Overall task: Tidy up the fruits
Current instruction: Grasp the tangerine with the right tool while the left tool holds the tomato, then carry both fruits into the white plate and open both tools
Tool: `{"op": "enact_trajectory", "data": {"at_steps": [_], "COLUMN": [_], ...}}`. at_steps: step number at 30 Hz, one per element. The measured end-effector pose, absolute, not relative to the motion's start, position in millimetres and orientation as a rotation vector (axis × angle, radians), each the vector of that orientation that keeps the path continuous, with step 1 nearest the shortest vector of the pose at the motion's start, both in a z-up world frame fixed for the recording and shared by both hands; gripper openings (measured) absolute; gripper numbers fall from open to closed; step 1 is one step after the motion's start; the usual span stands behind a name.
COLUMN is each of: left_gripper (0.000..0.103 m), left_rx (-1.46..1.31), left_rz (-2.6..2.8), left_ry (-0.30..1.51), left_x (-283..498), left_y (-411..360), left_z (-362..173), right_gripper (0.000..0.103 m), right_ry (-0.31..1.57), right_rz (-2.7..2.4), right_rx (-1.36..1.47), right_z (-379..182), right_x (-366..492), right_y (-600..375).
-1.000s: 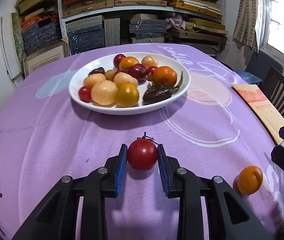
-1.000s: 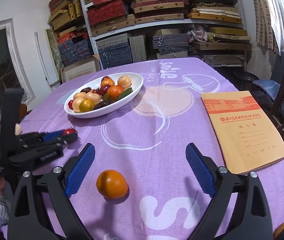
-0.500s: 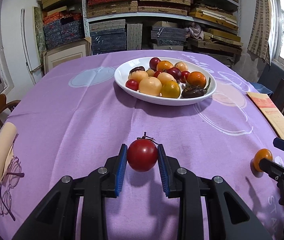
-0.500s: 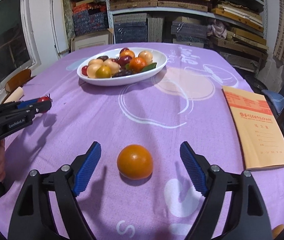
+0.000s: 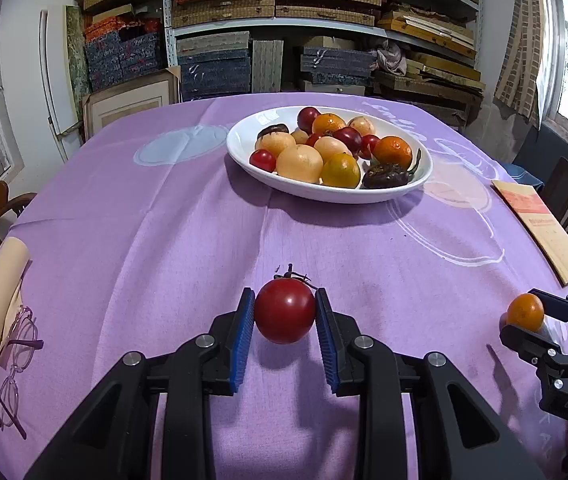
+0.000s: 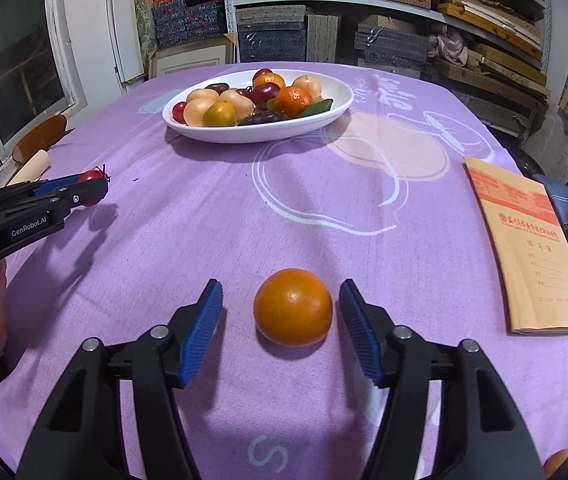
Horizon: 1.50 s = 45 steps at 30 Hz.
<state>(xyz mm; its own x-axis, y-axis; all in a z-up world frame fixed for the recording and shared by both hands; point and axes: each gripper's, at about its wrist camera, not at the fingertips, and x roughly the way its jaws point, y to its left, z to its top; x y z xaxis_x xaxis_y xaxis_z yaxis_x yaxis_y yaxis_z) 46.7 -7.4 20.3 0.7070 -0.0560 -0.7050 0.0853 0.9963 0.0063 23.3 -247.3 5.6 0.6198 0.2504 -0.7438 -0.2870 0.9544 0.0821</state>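
A: Tomato (image 5: 285, 310) first. Left gripper (image 5: 285, 316) is clamped on it, both blue pads touching its sides, stem pointing up and away. It's carried above the purple cloth (image 5: 144, 240), w/ its shadow under it, near edge of the table, bowl (image 5: 323, 194) well ahead.

B: And the right side?

A: Right gripper (image 6: 282, 312) is spread apart, one pad each side of the orange (image 6: 292, 306), gaps on both sides, nothing touching. Orange sits on the cloth w/ a shadow tight beneath it, so not lifted yet.

B: So which step?

A: I'd say pick-up stage for two loose fruits: left has its grab done, right is lined up but hasn't squeezed. Next, prob. close the right pads on the orange's widest part, lift, then bring both over to the bowl.

B: Room in there?

A: Tight. Bowl's already piled w/ oranges, pale round fruits, small red ones and something dark at the rim. Best bare spot looks like the left inner wall. Round fruit could roll, so set down low, don't drop.

B: Anything you can't make out?

A: Bottom right corner of the right view: a sliver of something orange, cut off, can't tell what. Dark item in the bowl is too small to name. From the left view the right gripper's pads are mostly hidden behind the orange. Notebook (image 6: 523, 236) lies right of the orange, apart from it; glasses (image 5: 14, 364) far left.
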Motion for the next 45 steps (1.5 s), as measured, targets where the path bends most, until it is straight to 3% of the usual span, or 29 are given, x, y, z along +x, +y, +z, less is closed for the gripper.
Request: {"op": "enact_trajectory", "data": {"at_steps": [13, 18, 37, 45], "left_gripper": [0.031, 0.031, 0.031, 0.031], "left_rx": [0.048, 0.049, 0.043, 0.013], "left_rz": [-0.082, -0.083, -0.089, -0.075], "left_ry": [0.797, 0.797, 0.798, 0.801], "left_x": [49.2, 48.9, 49.5, 64.6], "left_y": [-10.0, -10.6, -11.2, -1.7], "left_z": [15.7, 15.5, 13.8, 26.8], "right_gripper": [0.048, 0.040, 0.039, 0.039], "right_ry": [0.871, 0.882, 0.857, 0.763], "right_rz": [0.317, 0.318, 0.299, 0.314], "right_rx": [-0.017, -0.006, 0.006, -0.028], "right_z": [3.1, 1.5, 6.5, 51.4], "right_x": [25.3, 25.7, 21.7, 24.7], "right_y": [-250.9, -252.5, -258.0, -254.1]}}
